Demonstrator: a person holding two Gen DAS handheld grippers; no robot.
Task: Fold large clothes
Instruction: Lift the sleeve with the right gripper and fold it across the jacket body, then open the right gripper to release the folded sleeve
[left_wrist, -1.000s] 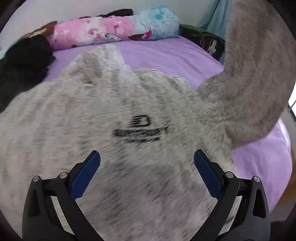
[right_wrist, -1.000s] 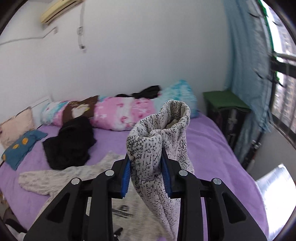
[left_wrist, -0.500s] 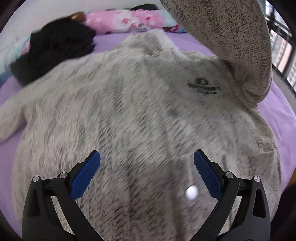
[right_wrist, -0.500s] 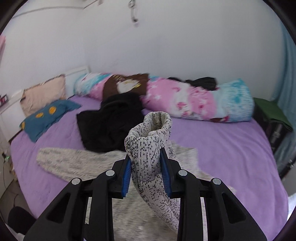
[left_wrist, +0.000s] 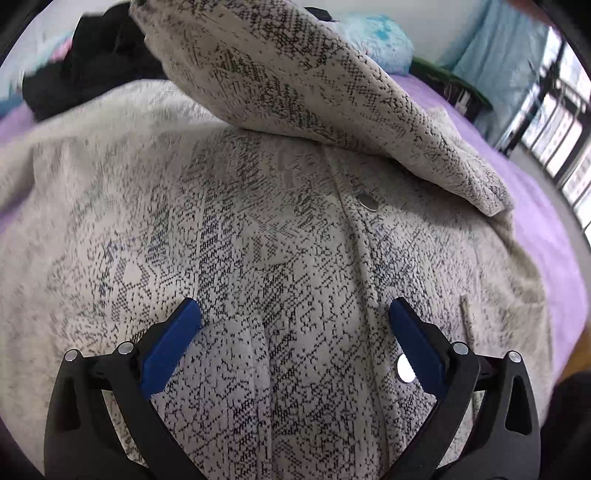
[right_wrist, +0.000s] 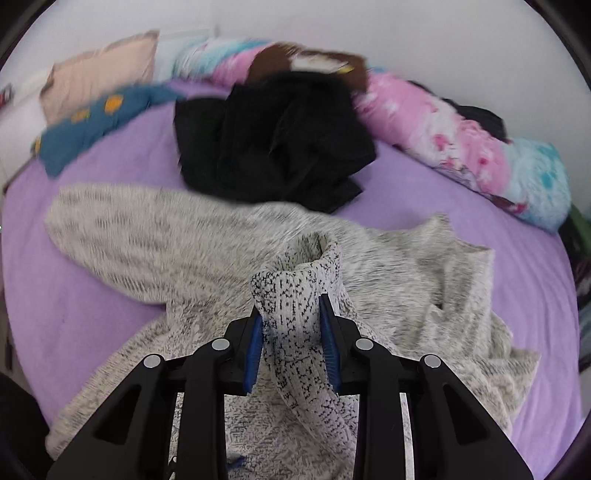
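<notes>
A large speckled grey-and-white cardigan (left_wrist: 258, 229) lies spread on the purple bed (right_wrist: 92, 325), its button placket running down the middle. My left gripper (left_wrist: 293, 317) hovers open just over its lower front, nothing between the blue pads. My right gripper (right_wrist: 290, 325) is shut on the cuff of one sleeve (right_wrist: 295, 295), held low over the garment's body. In the left wrist view that sleeve (left_wrist: 314, 92) drapes across the upper chest. The other sleeve (right_wrist: 122, 232) lies stretched out to the left on the bed.
A crumpled black garment (right_wrist: 273, 136) lies behind the cardigan. A pink and blue rolled blanket (right_wrist: 461, 140), a teal cushion (right_wrist: 99, 122) and a beige pillow (right_wrist: 99, 74) line the head of the bed. A window (left_wrist: 554, 122) and curtain stand at the right.
The right gripper swung the held sleeve down and across over the cardigan's body. The left gripper moved down the garment toward its lower front, staying open.
</notes>
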